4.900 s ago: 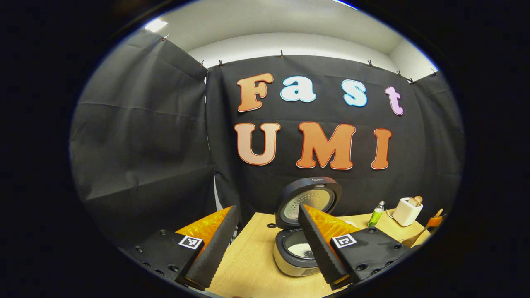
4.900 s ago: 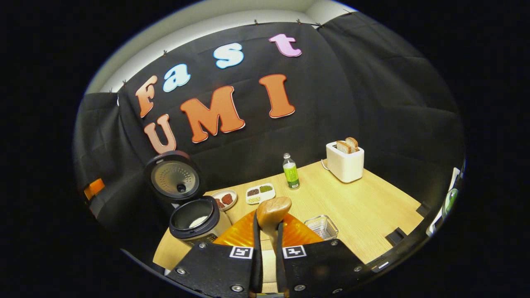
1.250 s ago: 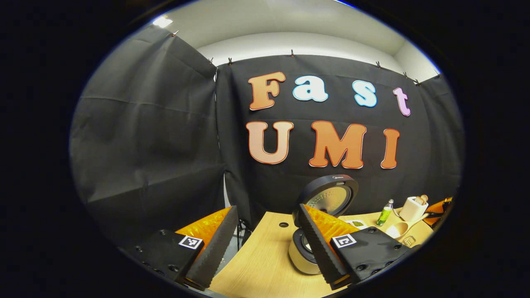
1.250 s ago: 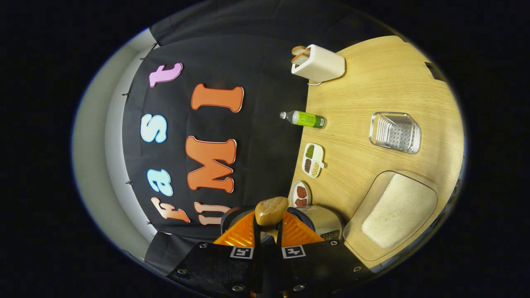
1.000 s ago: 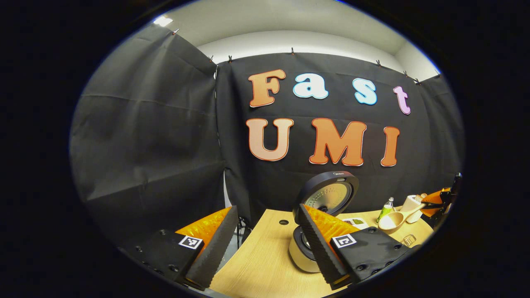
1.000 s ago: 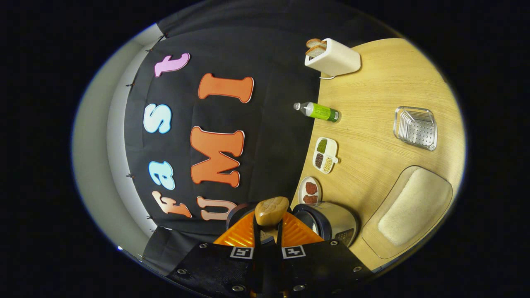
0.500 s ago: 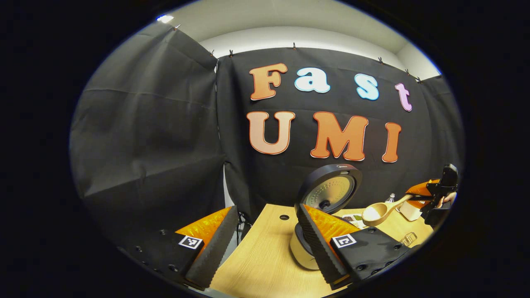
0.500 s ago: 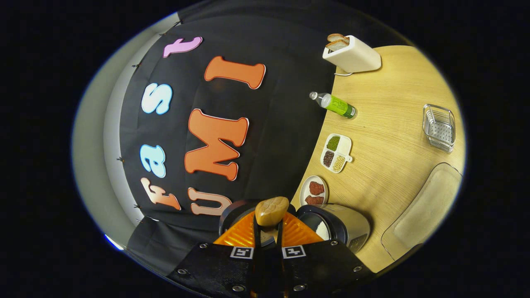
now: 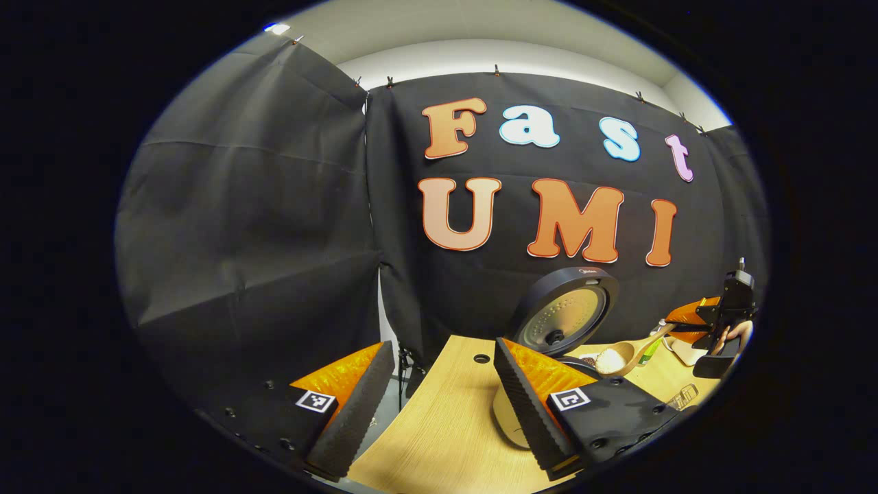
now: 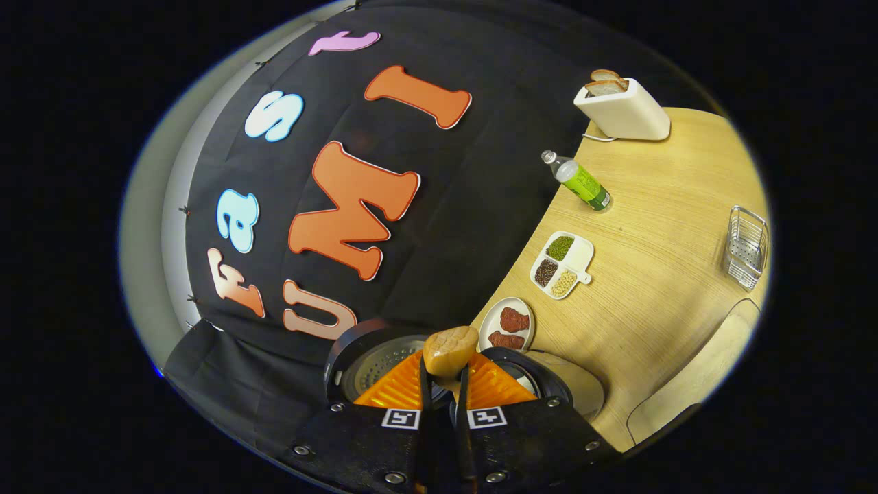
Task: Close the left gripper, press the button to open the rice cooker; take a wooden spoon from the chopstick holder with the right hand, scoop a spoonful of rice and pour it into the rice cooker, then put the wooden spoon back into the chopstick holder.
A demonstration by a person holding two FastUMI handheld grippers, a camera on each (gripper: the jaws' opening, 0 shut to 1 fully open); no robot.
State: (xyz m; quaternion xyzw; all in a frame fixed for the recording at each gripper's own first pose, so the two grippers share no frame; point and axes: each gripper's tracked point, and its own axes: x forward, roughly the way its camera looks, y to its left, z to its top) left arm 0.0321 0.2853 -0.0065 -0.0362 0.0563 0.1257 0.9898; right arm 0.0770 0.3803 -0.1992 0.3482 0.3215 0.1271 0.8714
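Note:
The rice cooker [image 9: 506,420] stands on the wooden table with its round lid [image 9: 566,312] up; my left gripper's right finger hides most of the body. My left gripper [image 9: 442,412] hangs open and holds nothing, short of the cooker. The wooden spoon [image 9: 612,357] carries white rice in its bowl, right above the cooker's opening. My right gripper [image 9: 686,322] is shut on its handle, a hand behind it. In the right gripper view, rolled sideways, the right gripper [image 10: 442,376] clamps the spoon [image 10: 450,349] above the open pot [image 10: 549,381] and lid [image 10: 370,360].
A plate of red pieces [image 10: 507,326], a three-part dish of beans [image 10: 562,264], a green bottle [image 10: 582,182] and a white toaster [image 10: 621,108] line the wall side of the table [image 10: 658,206]. A metal wire holder [image 10: 746,247] and a clear rice container [image 10: 693,384] sit nearer.
My right gripper has carried the rice-filled spoon from the container toward the cooker, until its bowl is over the pot. The left gripper has stayed open and drifted slightly.

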